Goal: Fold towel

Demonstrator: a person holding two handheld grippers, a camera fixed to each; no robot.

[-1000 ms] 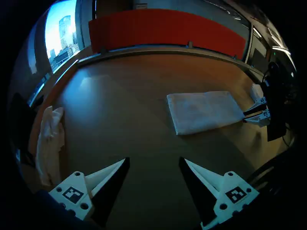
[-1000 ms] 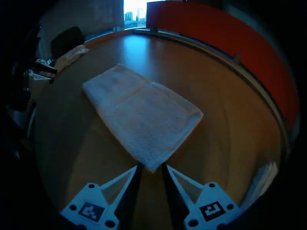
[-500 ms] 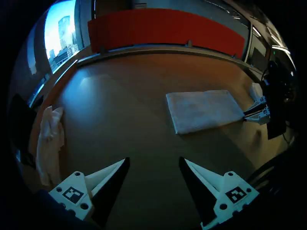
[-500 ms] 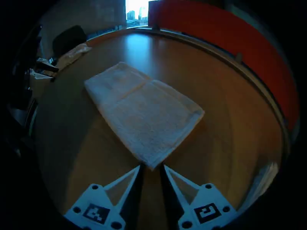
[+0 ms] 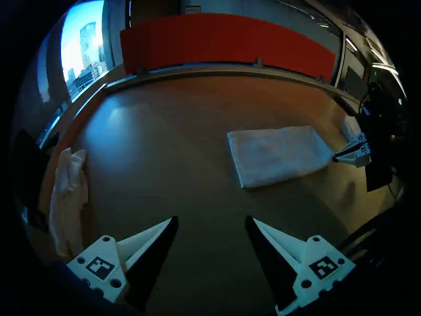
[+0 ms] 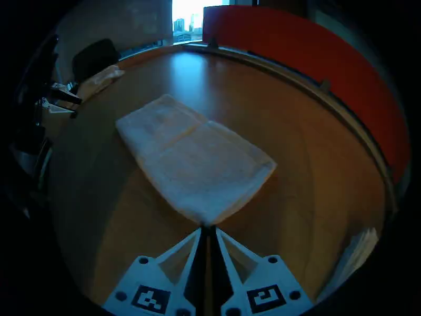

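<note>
The towel (image 6: 194,163) lies on the wooden table (image 5: 158,137), already folded into a thick rectangle with its layers stacked. One corner points toward the right gripper (image 6: 209,234). That gripper's fingers are drawn almost together, with only a thin slit between them, and they appear to pinch this near corner. The cloth there rises slightly off the table. Holding a corner rather than an edge likely gives a clean point to carry across for the next fold.

The left gripper (image 5: 210,231) hovers low over bare table, well apart from the towel, with its fingers spread wide and holding nothing. From there the towel sits to the far right, with the right gripper at its right end. The left gripper looks parked, ready to come in and pin or take another corner.

A crumpled cloth (image 5: 67,195) lies at the table's left edge, out of the way.
</note>
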